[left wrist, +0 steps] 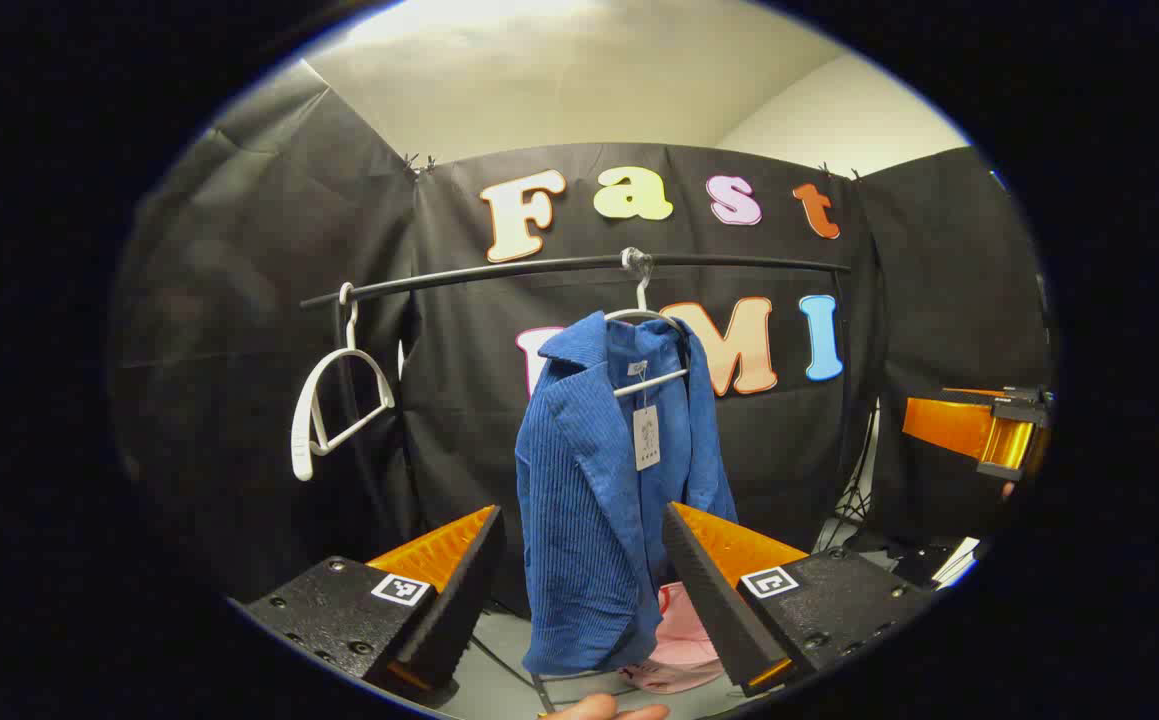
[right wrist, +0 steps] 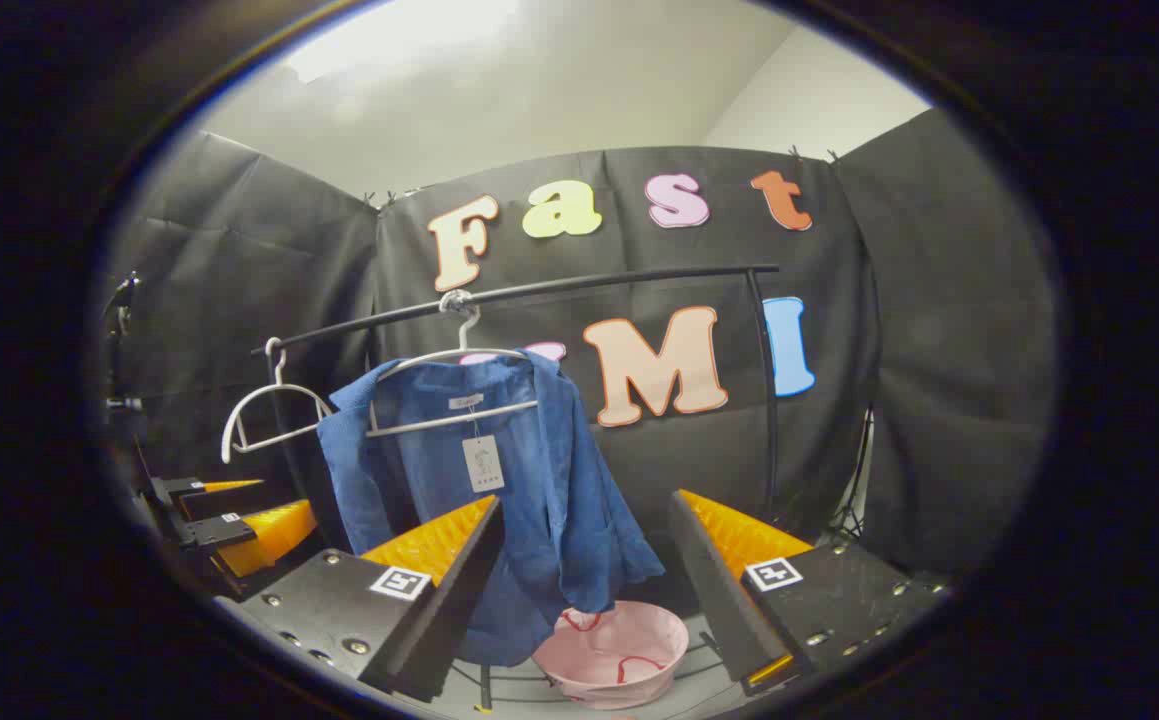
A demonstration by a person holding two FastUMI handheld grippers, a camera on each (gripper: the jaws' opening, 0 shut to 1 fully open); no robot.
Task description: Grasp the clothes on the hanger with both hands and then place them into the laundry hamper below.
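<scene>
Black-draped booth, one rail (right wrist: 539, 290) — two hangers, one blue jacket (right wrist: 499, 480); both grippers (left wrist: 579, 570) (right wrist: 584, 560) agape.

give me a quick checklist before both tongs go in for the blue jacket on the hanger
1. Blue jacket on its hanger, hanging from the rail: ok.
2. Left tongs open, jacket between the fingers' line of sight: ok.
3. Right tongs open, facing the jacket: ok.
4. Either tongs touching the cloth: not yet, it seems; cannot tell for sure.
5. Pink hamper below the jacket: ok.
6. Empty hanger hangs apart from the jacket: ok.
</scene>
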